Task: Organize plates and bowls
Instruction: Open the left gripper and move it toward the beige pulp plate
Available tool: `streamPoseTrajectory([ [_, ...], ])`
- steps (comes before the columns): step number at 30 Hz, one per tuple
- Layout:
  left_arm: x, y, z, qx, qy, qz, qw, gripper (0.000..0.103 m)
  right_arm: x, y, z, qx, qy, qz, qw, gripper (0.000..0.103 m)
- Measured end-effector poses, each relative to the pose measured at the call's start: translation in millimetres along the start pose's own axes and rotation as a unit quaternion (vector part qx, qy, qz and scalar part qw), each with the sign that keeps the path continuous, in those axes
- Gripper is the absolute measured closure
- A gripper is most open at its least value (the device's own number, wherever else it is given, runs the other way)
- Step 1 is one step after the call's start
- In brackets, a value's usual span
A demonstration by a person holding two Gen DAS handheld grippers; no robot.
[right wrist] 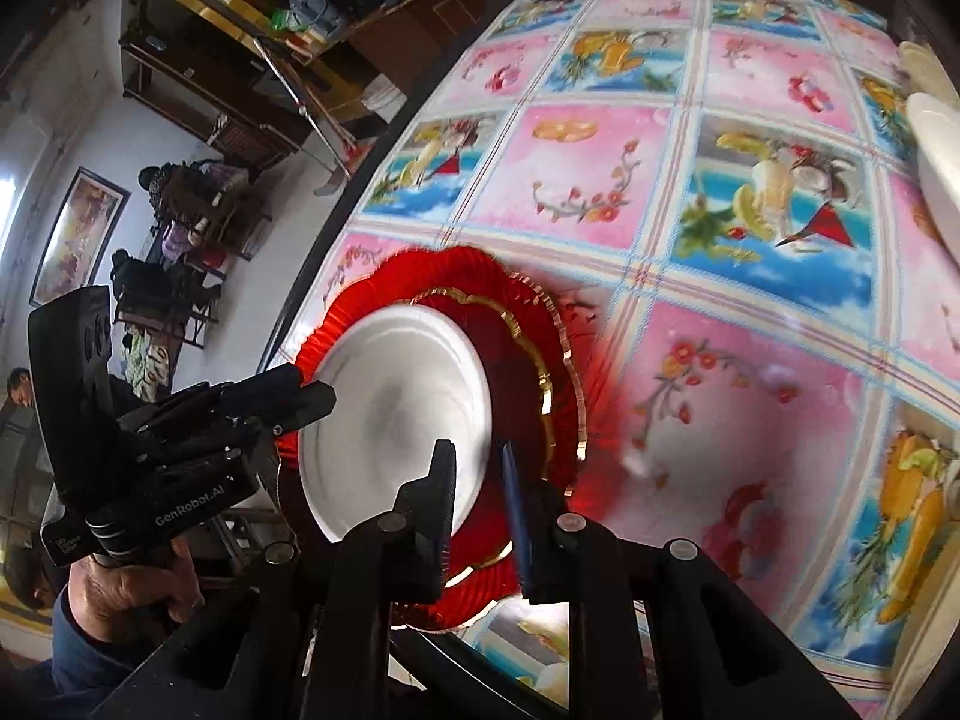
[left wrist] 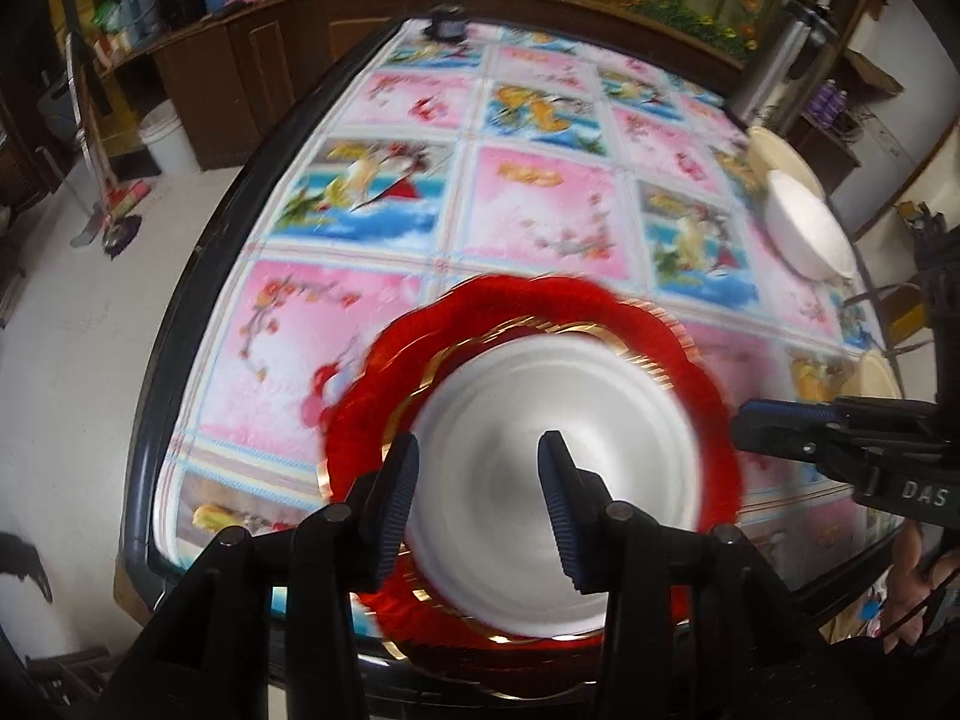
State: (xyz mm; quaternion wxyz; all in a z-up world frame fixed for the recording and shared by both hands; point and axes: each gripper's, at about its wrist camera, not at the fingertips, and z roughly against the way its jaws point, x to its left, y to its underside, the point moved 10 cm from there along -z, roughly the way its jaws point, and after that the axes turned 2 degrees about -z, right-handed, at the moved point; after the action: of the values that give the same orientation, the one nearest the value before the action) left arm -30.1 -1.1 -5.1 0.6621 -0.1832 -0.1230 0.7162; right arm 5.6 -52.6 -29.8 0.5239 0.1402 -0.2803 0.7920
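- Plates sat stacked at the table's (left wrist: 180,324) near edge: a white plate (left wrist: 558,450) on a red plate (left wrist: 600,306) with gilt scallops.
- My left gripper (left wrist: 477,462) hung released above the white one, gripping nothing.
- My right gripper (right wrist: 477,474) stood slightly parted, empty (frames blurred).
- Beyond lay broad open tablecloth (right wrist: 750,360); a white bowl (left wrist: 810,228) kept the far right edge.

Red scalloped plates (left wrist: 540,312): two, stacked, gold rims. White plate (left wrist: 558,420): one, atop red stack. White bowl (left wrist: 807,228): one, at 2 o'clock. Cream dishes: two, partly visible, right table edge.
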Motion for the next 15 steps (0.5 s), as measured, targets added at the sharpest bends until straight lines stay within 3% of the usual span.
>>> streamPoseTrajectory([
  [6, -61, -15, 5, -0.008, 0.033, -0.057, 0.9978, 0.062, -34, 2, 31, -0.027, 0.011, -0.035, 0.999, 0.085],
  [15, -162, -15, -10, 0.013, 0.086, -0.14, 0.9863, 0.054, -115, 27, 106, -0.085, 0.042, -0.126, 0.987, 0.085],
])
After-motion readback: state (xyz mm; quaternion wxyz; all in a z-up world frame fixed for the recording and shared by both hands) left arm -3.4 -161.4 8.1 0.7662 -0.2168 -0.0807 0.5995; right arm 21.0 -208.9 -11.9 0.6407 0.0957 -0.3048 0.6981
